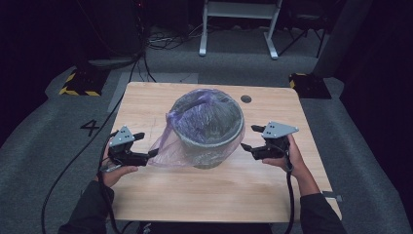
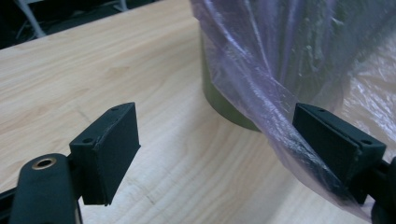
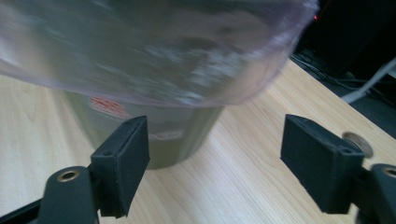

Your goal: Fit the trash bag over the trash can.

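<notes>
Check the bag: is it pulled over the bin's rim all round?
Yes, as far as visible: the bag wraps the bin rim, slack hanging left.

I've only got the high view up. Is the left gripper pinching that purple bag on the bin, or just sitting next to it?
Observer: Not pinching. In the left gripper view the left gripper stands open; the purple bag drapes against one pad only.
Operator: And the right side?
Observer: The right gripper is open too, nothing between its pads; the bag's folded rim hangs above them.
Operator: Anything on the bin I can't see from up here?
Observer: Yes, the green bin has a label with red print on its side, facing the right gripper.
</notes>
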